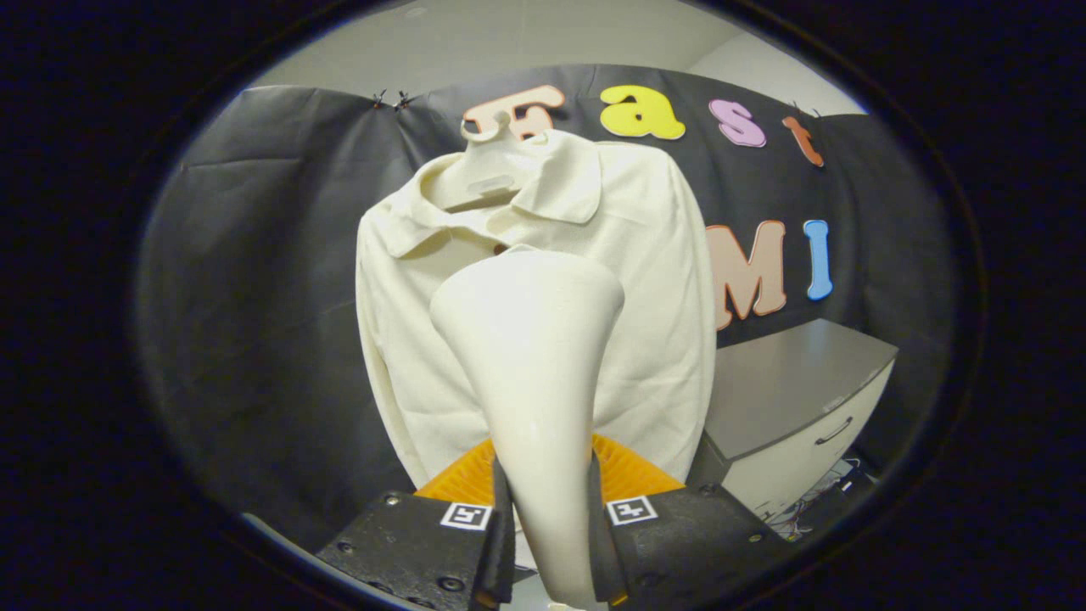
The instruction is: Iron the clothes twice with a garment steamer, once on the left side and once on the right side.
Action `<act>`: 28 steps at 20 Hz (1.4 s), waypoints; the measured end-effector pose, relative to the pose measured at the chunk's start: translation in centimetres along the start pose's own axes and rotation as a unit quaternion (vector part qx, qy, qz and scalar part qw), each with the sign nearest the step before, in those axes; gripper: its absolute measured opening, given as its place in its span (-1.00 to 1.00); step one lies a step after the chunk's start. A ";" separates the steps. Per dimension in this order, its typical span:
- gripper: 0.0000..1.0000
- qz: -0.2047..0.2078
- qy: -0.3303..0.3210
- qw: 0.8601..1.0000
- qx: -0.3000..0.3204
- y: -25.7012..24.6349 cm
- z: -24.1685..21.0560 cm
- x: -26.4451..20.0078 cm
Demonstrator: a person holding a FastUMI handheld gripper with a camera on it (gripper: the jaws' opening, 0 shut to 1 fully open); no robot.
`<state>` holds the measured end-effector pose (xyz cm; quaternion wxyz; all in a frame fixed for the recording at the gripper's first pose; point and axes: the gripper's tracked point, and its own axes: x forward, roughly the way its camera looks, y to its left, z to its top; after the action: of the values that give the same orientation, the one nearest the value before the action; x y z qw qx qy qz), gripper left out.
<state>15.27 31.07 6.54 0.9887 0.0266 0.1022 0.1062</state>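
1. Holding the garment steamer (530,365) by its narrow handle, the gripper (547,518) had both fingers pressed against it, one on each side, with the wide head flaring up and away ahead of the fingers.

2. The clothes, a pale collared shirt (653,339), hung on a hanger (488,157) against the booth wall, just beyond the steamer's head. The head sat in front of the shirt's middle, below the collar; whether it touched the fabric could not be told.

3. Neither side of the shirt looked clearly addressed from this position, so by my judgement the left and right passes both lay ahead.

4. The handle tapered and looked smooth. A grip that low on a long body could let the steamer twist or slide between the fingers, most likely if the head dragged hard on the cloth.

5. The shirt hung freely from a single hook. Pushing the head into it could swing the garment aside or lift the hanger off, so a pass might skim air rather than fabric.

6. A grey cabinet (789,399) stood beside the shirt's right edge. A wide sweep on that side risked knocking the steamer against it.

7. Starting from the centre, both strokes could overlap the middle and leave the outer edges and sleeves missed.
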 end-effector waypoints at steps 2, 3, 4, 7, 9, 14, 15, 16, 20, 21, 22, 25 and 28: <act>-0.30 0.001 0.001 1.000 -0.002 1.1 -0.1 1.7; -0.30 -0.001 0.001 1.000 -0.003 1.5 0.1 2.4; -0.30 0.001 -0.003 1.000 -0.001 2.0 0.3 3.1; -0.30 -0.015 0.006 1.000 -0.022 3.5 0.4 5.1; -0.30 -0.016 0.020 0.999 -0.037 4.9 0.2 6.5; -0.29 -0.040 0.020 0.999 -0.015 6.2 -0.8 8.0; -0.29 -0.042 0.022 0.999 -0.012 6.1 -1.3 8.4; -0.30 -0.047 0.027 0.998 -0.014 5.9 -1.9 8.7; -0.29 -0.071 0.050 0.996 -0.022 4.5 -5.6 9.3; -0.29 -0.072 0.060 0.995 -0.023 4.3 -6.8 9.6; -0.29 -0.074 0.065 0.995 -0.026 4.0 -7.6 9.8; -0.29 -0.079 0.082 0.993 -0.034 3.6 -10.5 10.0; -0.29 -0.086 0.101 0.990 -0.042 3.3 -13.4 10.3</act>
<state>21.67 36.93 -8.31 0.9790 -0.0346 0.1988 0.0274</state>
